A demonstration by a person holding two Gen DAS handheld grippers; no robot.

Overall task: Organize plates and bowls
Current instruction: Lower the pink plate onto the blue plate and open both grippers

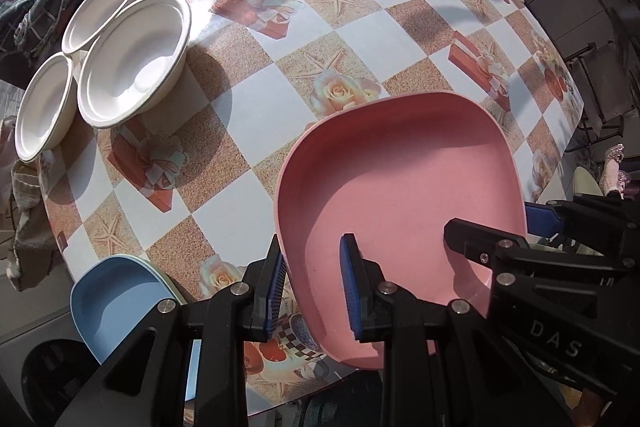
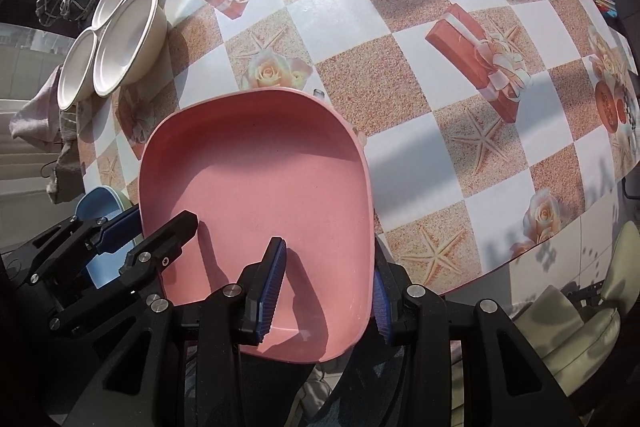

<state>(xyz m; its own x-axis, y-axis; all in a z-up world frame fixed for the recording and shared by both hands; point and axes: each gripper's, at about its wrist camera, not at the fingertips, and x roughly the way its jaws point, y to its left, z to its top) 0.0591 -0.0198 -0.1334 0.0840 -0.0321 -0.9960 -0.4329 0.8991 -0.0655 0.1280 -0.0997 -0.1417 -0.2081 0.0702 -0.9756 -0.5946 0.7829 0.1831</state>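
Pink and matte, the plate hangs over the near edge of the table, gripped on both sides: my left gripper and right gripper each straddle its rim, jaws closed on the wall. I judge this the carrying step; next it must go onto the blue plate left of it, kept level, white bowls beyond

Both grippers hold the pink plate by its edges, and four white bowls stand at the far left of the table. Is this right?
Not quite: the left wrist view shows three white bowls, not four. The rest holds: left gripper and right gripper each straddle an edge of the pink plate.
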